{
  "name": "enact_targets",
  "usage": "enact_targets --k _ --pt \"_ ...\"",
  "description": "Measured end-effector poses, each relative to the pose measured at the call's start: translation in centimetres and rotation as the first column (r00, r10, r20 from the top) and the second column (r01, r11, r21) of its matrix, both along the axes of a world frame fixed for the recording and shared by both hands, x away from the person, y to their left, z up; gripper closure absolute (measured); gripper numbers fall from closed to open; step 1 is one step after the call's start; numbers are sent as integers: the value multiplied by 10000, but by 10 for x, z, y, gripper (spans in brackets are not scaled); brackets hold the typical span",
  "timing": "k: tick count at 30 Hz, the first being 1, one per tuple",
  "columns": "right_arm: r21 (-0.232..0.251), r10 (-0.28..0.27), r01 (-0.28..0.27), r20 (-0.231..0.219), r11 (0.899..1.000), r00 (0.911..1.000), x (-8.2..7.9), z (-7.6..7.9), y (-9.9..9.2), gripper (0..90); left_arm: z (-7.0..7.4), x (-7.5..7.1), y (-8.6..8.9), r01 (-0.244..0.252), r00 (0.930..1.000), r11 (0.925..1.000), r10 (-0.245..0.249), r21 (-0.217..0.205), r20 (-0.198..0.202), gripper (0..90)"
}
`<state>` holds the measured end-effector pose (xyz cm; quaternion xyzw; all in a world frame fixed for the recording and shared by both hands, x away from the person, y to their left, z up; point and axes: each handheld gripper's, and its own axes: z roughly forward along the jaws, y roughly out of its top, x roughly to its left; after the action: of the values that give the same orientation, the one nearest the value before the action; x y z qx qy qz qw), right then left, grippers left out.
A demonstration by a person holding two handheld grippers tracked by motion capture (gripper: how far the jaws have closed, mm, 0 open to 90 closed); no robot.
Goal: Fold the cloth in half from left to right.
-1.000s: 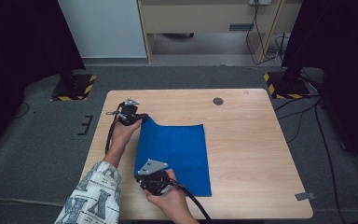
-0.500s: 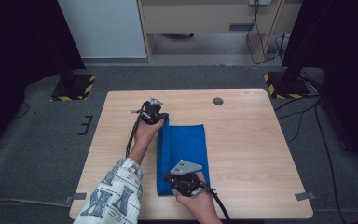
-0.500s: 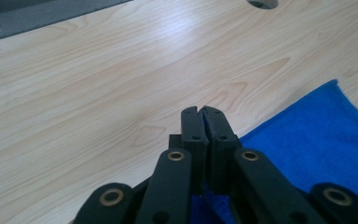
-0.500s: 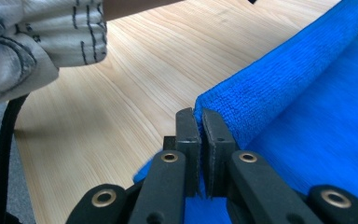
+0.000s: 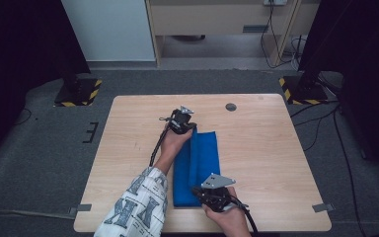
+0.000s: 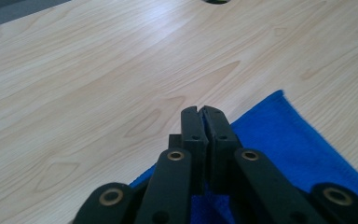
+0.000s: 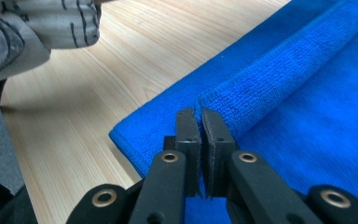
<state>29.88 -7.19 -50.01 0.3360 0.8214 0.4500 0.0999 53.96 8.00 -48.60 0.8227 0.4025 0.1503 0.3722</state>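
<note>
The right tongs (image 5: 208, 193), nearest the person, are pinched tight on the near edge of the blue towel (image 5: 205, 163); in the right gripper view the closed jaws hold the corner where the top layer rolls over the layer lying flat beneath. The towel lies on the middle of the wooden surface (image 5: 266, 148), long and narrow, running from the near edge away from the person, with a raised fold along its length. At its far end the left tongs (image 5: 190, 129) are likewise clamped shut on the far corner, and blue cloth shows between and below the jaws in the left gripper view (image 6: 204, 122).

The step in hand looks like folding the towel in half lengthwise. To do it well, both tongs should travel together at the same height and pace, so the carried edge stays straight and taut between them. I would bring that edge over until it lines up with the opposite hem, lower it flat, and only then let go, or the top layer may slide back and wrinkle.
</note>
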Motion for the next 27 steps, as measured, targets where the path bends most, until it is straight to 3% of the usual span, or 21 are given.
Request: enact_targets --k 11,27 --pt "-228 -100 97 -134 9997 9999 -7 -1 -25 868 -3 -2 -28 251 9996 9996 -249 108 -139 873" --pt "-363 -159 145 -394 9992 9991 -6 -2 -42 866 -11 -1 -47 180 9993 9998 -179 39 -336 874"
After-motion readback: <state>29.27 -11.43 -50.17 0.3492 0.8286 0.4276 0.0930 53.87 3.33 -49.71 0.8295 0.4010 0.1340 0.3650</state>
